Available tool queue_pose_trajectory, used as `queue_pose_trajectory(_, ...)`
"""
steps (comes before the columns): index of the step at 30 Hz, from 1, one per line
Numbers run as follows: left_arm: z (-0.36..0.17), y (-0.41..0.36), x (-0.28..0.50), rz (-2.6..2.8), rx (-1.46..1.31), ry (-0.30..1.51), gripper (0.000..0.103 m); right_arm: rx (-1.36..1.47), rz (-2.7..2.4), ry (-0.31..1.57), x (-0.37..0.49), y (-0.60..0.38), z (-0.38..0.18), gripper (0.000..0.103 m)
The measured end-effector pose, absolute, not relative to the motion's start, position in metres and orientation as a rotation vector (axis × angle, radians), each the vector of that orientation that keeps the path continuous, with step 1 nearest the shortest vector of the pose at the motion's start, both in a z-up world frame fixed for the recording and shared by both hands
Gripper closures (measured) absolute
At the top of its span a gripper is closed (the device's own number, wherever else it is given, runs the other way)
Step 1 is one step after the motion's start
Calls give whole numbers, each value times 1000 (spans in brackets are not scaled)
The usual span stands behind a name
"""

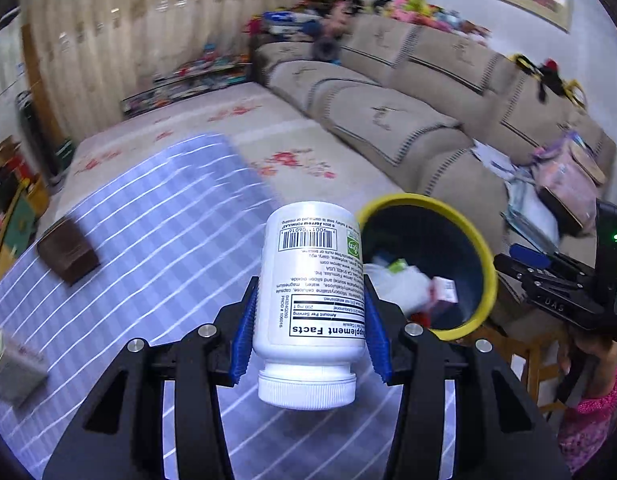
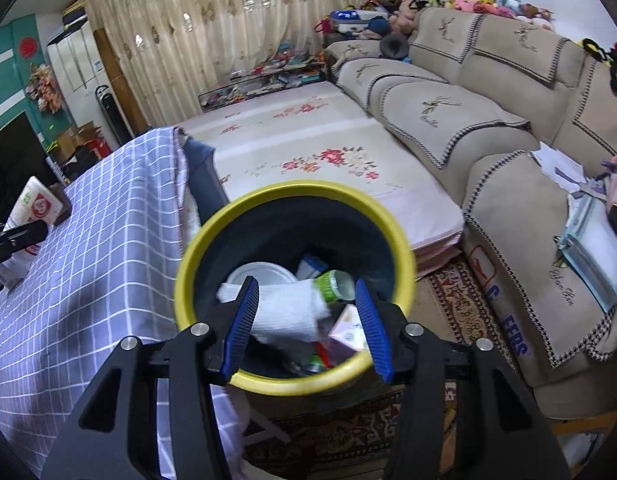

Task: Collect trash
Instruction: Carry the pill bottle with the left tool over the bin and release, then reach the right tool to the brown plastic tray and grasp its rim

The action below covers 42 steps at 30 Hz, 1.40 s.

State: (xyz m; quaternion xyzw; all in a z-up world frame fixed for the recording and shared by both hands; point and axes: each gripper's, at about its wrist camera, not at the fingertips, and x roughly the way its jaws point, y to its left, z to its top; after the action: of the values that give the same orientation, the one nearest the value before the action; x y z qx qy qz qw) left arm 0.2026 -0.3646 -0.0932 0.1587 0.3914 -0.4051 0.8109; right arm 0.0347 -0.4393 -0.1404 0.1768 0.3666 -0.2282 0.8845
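Note:
My left gripper (image 1: 310, 320) is shut on a white supplement bottle (image 1: 312, 300), held cap toward the camera, above the purple checked tablecloth (image 1: 148, 220). A dark bin with a yellow rim (image 1: 484, 264) stands just right of the bottle, with trash inside. My right gripper (image 2: 306, 320) is open and empty, hovering over the same bin's yellow rim (image 2: 404, 248). Inside the bin lie a white cloth (image 2: 288, 312), a green-labelled bottle (image 2: 332, 284) and a small carton (image 2: 348, 330). The right gripper also shows at the right edge of the left wrist view (image 1: 524, 260).
On the tablecloth lie a brown wallet-like object (image 1: 68, 256) and a pale box (image 1: 12, 368). A tissue pack (image 2: 32, 204) sits at the table's far left. A beige sofa (image 2: 488, 120) with papers and a low floral mattress (image 2: 308, 152) lie beyond.

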Motion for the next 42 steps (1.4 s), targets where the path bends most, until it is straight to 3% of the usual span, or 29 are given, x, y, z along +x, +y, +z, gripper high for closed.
queue_pose_trajectory(16, -168, -544, 184, -1007, 509, 1009, 55, 418, -579, 753, -15, -485, -143, 55)
queue_pose_trajectory(18, -178, -552, 187, -993, 519, 1016, 51, 421, -576, 754, -14, -486, -144, 55)
queue_pose_trajectory(19, -180, -554, 188, -979, 516, 1014, 39, 422, -573, 755, -13, -485, -144, 55)
queue_pose_trajectory(20, -181, -553, 189, -973, 506, 1010, 33, 422, -569, 755, -12, -485, -144, 55)
queue_pose_trajectory(23, -174, -542, 190, -969, 468, 988, 33, 417, -552, 755, -9, -481, -143, 54)
queue_pose_trajectory(30, -120, -449, 185, -942, 302, 829, 28, 400, -508, 755, 4, -466, -141, 53)
queue_pose_trajectory(42, -76, -169, 187, -515, 81, 571, 20, 305, -302, 770, 75, -395, -127, 52)
